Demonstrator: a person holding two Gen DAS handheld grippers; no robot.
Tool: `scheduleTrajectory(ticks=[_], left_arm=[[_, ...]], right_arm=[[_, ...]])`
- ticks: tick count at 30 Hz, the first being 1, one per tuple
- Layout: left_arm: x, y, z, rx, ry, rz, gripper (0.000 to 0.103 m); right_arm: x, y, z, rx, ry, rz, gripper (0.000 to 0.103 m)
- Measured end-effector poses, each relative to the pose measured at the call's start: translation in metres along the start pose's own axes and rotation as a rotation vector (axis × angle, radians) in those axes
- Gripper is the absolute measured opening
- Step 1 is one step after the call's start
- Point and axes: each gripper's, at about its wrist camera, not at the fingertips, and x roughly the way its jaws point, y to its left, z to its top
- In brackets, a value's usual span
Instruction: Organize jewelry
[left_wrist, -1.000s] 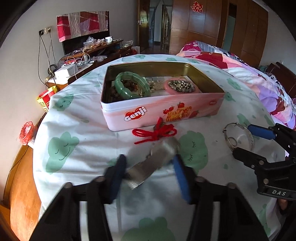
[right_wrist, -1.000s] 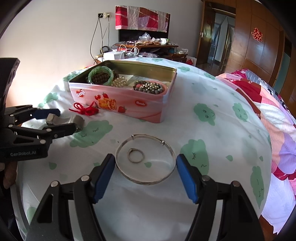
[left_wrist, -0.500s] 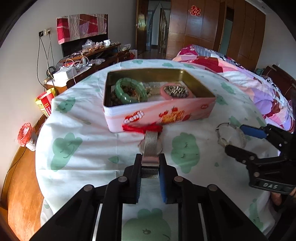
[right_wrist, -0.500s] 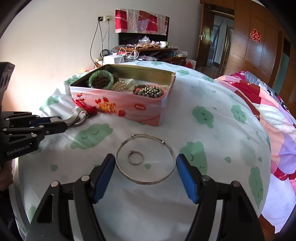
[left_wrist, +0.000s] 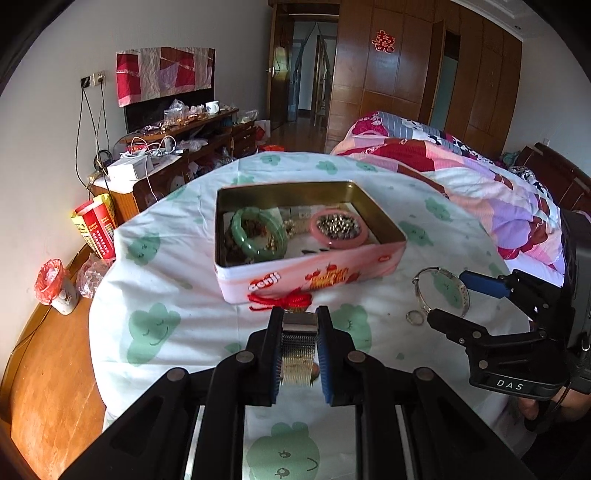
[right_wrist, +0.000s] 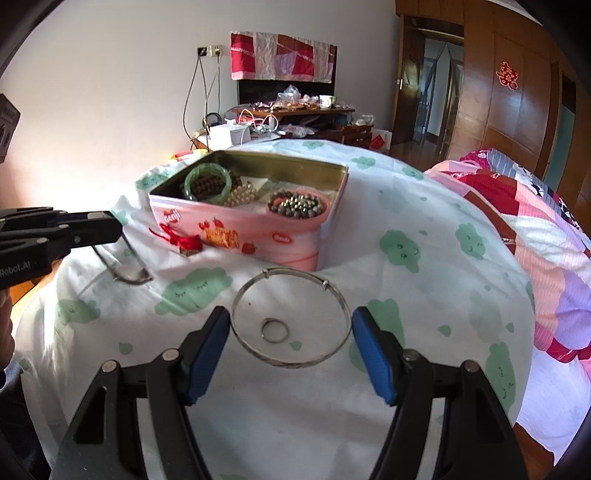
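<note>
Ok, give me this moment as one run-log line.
left gripper: shut on metal mesh band | right gripper: open around silver bangle | small ring: inside bangle | tin: open, holds bracelets

Daylight is seen filling the room in both wrist views, with the white tablecloth (right_wrist: 424, 302) rendered bright and evenly lit. In the right wrist view, the wall (right_wrist: 92, 110) is washed out by a warm glare at the left edge. Soft, short shadows are cast beneath the pink tin (left_wrist: 314, 273) and the silver bangle (right_wrist: 291, 321). Strong fisheye distortion is shown: the doorway and wardrobe are bowed, and the corners are swallowed by black vignetting. Foreground and mid-distance are held sharp, though the hanging metal strap (right_wrist: 125, 264) is smeared by motion blur. Sheen is caught on the tin's gold interior.
</note>
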Motion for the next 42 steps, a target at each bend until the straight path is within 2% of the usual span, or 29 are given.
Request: scheduleTrajectory(ticks=[22,42], left_arm=[[-0.02,-0.004,0.047,0.041,-0.094,0.054,0.016],[0.002,0.001,0.096,0.095,-0.103,0.106,0.016]], right_arm=[[-0.014,-0.005,0.039,-0.017,-0.091,-0.007,0.071],[-0.002,-0.008,0.089,-0.067,-0.144,-0.024,0.071]])
